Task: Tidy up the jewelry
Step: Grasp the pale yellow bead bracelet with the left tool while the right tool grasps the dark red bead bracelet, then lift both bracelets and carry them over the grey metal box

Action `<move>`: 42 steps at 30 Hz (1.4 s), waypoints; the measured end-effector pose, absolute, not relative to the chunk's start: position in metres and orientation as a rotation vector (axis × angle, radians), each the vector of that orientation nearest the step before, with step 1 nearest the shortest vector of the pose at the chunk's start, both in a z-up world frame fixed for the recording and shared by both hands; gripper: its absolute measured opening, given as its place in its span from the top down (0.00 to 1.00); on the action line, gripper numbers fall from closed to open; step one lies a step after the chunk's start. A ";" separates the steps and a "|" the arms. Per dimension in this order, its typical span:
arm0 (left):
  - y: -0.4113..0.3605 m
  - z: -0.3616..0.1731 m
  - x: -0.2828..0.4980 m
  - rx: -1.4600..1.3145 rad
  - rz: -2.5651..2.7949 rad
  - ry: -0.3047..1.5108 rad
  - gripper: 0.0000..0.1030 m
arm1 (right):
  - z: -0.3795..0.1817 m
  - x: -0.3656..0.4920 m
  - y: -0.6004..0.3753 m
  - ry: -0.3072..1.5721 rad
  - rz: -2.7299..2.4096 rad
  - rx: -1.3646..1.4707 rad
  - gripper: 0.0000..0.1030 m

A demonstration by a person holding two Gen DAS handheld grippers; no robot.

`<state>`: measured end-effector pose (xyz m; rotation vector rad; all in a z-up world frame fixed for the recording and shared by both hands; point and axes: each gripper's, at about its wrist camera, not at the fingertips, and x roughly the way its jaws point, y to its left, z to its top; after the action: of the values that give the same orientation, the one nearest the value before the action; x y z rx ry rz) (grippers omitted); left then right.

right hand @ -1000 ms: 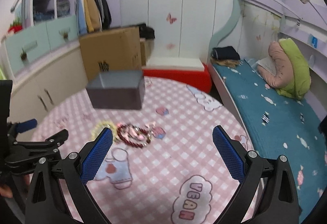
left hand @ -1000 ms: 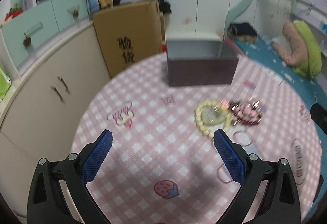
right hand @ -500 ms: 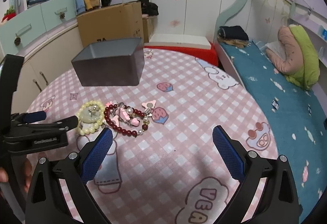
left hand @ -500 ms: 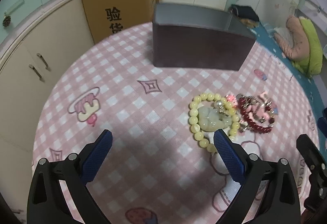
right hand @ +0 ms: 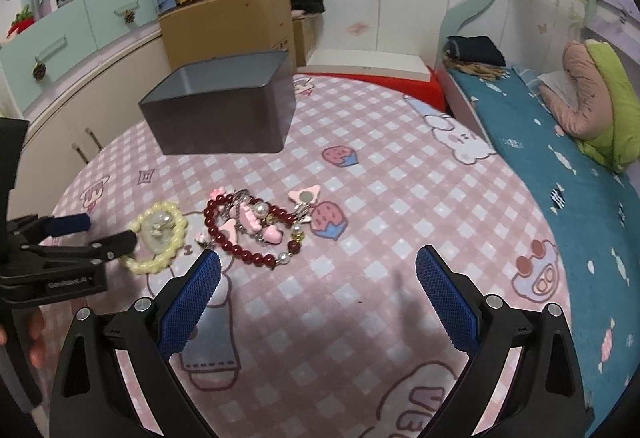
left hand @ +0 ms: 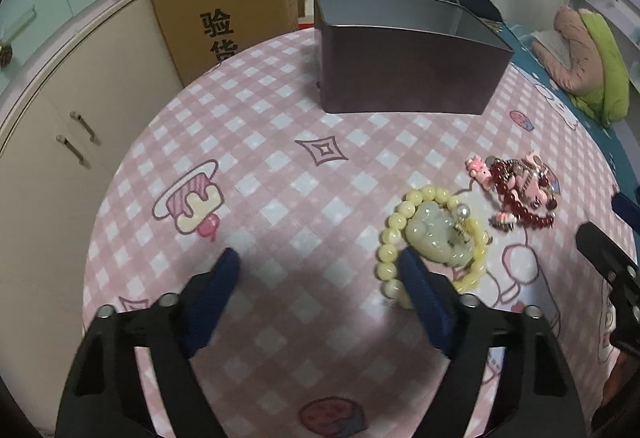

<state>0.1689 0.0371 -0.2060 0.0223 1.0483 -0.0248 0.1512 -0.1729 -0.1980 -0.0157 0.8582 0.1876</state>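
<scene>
Your left claw (left hand: 320, 270) has lowered, jaws just narrowing yet gripping nothing, beside the yellow bracelet (left hand: 434, 238); right claw (right hand: 318, 270) hangs wide open, empty.

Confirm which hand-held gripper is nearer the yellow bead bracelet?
Left. The left hand-held gripper has one finger over the yellow bead bracelet's edge, its jaws just closing partway. The right hand-held gripper hangs open beyond the red bead bracelet, clear of it.
</scene>
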 end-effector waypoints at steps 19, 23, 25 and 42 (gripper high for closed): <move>0.051 -0.176 0.147 -0.079 -0.248 0.948 0.93 | -0.211 0.172 -0.132 0.901 0.359 -0.135 0.53; 0.053 -0.158 0.139 -0.149 -0.344 0.909 0.93 | -0.212 0.174 -0.127 0.907 0.385 -0.145 0.60; 0.052 -0.151 0.135 -0.172 -0.393 0.895 0.93 | -0.212 0.175 -0.126 0.910 0.389 -0.150 0.67; 0.037 -0.157 0.130 -0.139 -0.410 0.928 0.93 | -0.216 0.170 -0.132 0.989 0.444 -0.219 0.85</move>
<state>0.1301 0.0367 -0.1566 -0.1386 0.9282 -0.4099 0.1698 -0.1316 -0.2155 -0.2186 0.9888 0.4445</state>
